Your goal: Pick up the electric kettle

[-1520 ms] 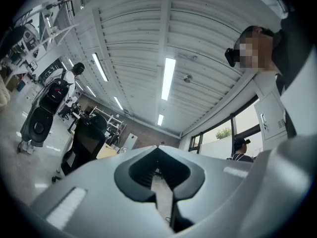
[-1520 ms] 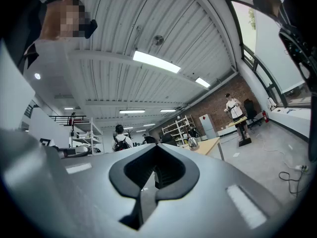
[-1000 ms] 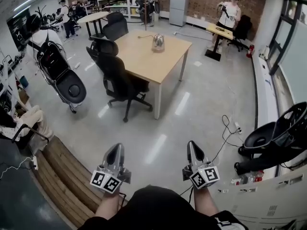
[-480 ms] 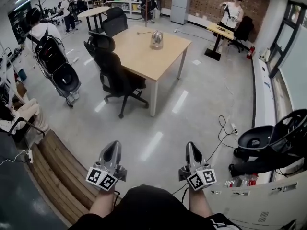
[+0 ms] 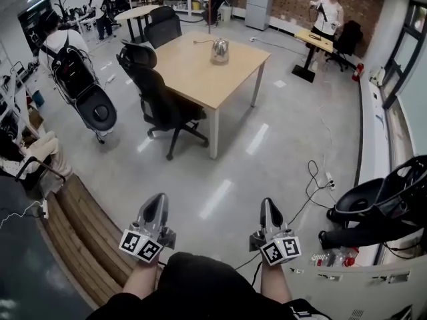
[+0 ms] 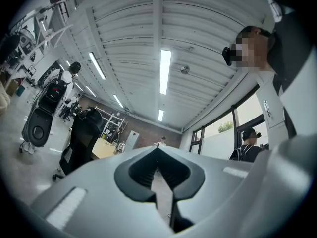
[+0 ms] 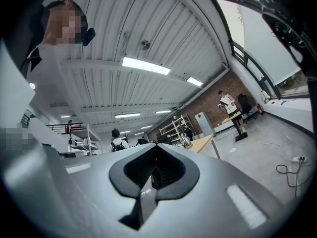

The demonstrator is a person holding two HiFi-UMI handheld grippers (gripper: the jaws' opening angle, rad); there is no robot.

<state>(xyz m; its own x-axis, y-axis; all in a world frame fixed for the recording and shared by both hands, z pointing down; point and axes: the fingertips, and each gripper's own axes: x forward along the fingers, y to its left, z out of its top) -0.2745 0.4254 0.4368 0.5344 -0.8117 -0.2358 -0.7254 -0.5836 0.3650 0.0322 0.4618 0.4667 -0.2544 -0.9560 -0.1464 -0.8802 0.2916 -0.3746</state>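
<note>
Standing upright toward the far end of a pale wooden desk (image 5: 193,79), the steel electric kettle (image 5: 219,51) sits at 12 o'clock in your head view. It is well apart from both of your tools, across a wide stretch of grey floor (image 5: 267,132). Nothing touches it.

A black office chair (image 5: 160,102) is drawn up at the desk's 8 o'clock side. A second chair (image 5: 163,27) stands at the desk's 10 o'clock corner. Beyond them, at 10 o'clock, a person with a dark backpack (image 5: 63,45) faces away. At 1 o'clock another person (image 5: 328,12) stands behind a small standing table (image 5: 310,40) by the brick wall.

Nearer you, a loose cable (image 5: 313,179) lies across the floor at 4 o'clock. Wooden planking (image 5: 73,239) runs along the 8 o'clock edge of the head view.

At 6 o'clock you hold both tools low, side by side, tips aimed toward the desk. Your left hand-held gripper (image 5: 159,204) has its jaws pressed together and carries nothing. Your right hand-held gripper (image 5: 269,207) is likewise closed tight and empty. In each gripper view the dark pads meet at the tip with only bare room beyond. The kettle shows there small and distant on the desk, at 11 o'clock of the left tips and at 1 o'clock of the right.
</note>
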